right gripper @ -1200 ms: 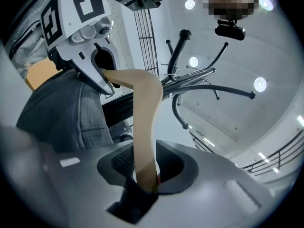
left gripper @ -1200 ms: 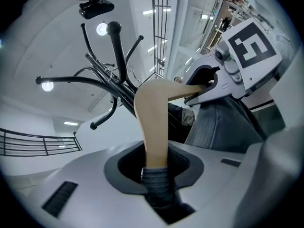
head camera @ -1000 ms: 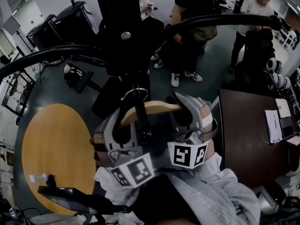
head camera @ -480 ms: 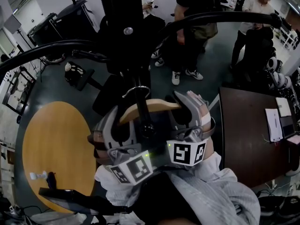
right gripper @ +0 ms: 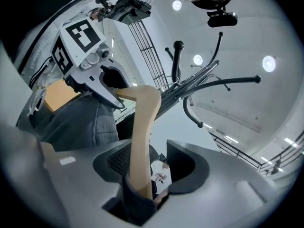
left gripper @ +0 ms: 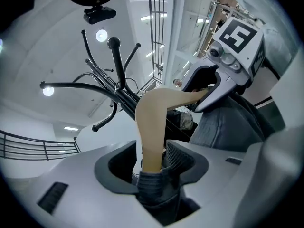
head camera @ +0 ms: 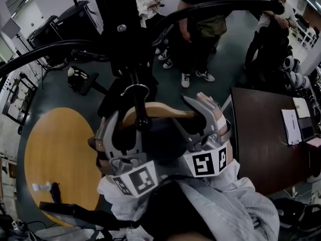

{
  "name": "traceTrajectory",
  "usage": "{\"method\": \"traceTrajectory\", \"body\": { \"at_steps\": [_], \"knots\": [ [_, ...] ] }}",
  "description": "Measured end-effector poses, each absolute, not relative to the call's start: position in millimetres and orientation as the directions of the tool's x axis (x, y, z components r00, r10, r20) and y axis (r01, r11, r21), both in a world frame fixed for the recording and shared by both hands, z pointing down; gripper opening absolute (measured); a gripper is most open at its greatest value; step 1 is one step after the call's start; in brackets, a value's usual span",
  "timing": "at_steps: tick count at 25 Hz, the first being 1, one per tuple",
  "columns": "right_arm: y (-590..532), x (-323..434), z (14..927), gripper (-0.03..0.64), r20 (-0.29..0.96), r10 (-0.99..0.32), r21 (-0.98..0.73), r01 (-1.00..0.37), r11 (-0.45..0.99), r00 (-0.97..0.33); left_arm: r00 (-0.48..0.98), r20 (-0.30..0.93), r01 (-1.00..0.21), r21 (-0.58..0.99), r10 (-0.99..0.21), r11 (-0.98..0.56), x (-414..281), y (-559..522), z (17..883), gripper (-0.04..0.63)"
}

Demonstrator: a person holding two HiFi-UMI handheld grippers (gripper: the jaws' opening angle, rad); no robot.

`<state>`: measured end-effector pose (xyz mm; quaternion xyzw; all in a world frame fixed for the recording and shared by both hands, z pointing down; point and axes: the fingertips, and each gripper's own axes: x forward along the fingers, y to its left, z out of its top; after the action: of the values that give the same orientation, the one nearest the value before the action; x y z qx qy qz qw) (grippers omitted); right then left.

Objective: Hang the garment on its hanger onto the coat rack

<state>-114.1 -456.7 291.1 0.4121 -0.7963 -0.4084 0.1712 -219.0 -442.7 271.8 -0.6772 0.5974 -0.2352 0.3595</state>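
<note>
A pale wooden hanger (head camera: 160,112) carries a dark grey-blue garment (head camera: 160,139). Its metal hook (head camera: 134,89) sits close against the black coat rack's pole (head camera: 118,29); I cannot tell whether it rests on an arm. My left gripper (head camera: 125,129) holds the hanger's left end between its jaws and my right gripper (head camera: 198,119) the right end. Both pairs of jaws are opening. In the left gripper view the hanger arm (left gripper: 152,122) stands between the left gripper's (left gripper: 151,156) pads with a gap beside it. In the right gripper view the hanger (right gripper: 142,132) leans toward the right gripper's (right gripper: 149,167) left pad, well apart from the other.
Curved black rack arms (head camera: 215,9) spread overhead. A round wooden table (head camera: 55,159) lies at the left and a dark brown desk (head camera: 261,139) with papers at the right. Several people (head camera: 200,29) stand beyond the rack.
The hanger and both grippers have shifted a little left and toward the pole. Both pairs of jaws now stand wider round the hanger ends.
</note>
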Motion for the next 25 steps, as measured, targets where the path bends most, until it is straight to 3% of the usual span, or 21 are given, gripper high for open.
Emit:
{"method": "traceTrajectory", "body": {
  "at_steps": [10, 17, 19, 21, 23, 25],
  "knots": [
    [-419, -106, 288, 0.193, -0.035, -0.781, 0.779, -0.506, 0.369, -0.623, 0.178, -0.165, -0.676, -0.737, -0.97, 0.001, -214, -406, 260, 0.179],
    [-388, -93, 271, 0.189, -0.19, -0.789, 0.699, -0.645, 0.309, -0.584, 0.251, -0.196, -0.773, -0.63, -0.948, -0.074, -191, -380, 262, 0.179],
    [-383, -91, 270, 0.154, -0.214, -0.795, 0.666, -0.68, 0.306, -0.568, 0.274, -0.193, -0.801, -0.588, -0.942, -0.113, -181, -375, 263, 0.178],
    [-379, -85, 267, 0.068, -0.251, -0.806, 0.629, -0.723, 0.285, -0.536, 0.284, -0.199, -0.827, -0.545, -0.938, -0.136, -173, -371, 262, 0.175],
    [-375, -79, 266, 0.009, -0.281, -0.817, 0.594, -0.76, 0.264, -0.504, 0.28, -0.212, -0.857, -0.495, -0.936, -0.144, -169, -368, 260, 0.103],
    [-373, -75, 268, 0.002, -0.278, -0.828, 0.565, -0.78, 0.268, -0.487, 0.281, -0.22, -0.873, -0.462, -0.934, -0.154, -164, -365, 261, 0.03]
  ]
}}
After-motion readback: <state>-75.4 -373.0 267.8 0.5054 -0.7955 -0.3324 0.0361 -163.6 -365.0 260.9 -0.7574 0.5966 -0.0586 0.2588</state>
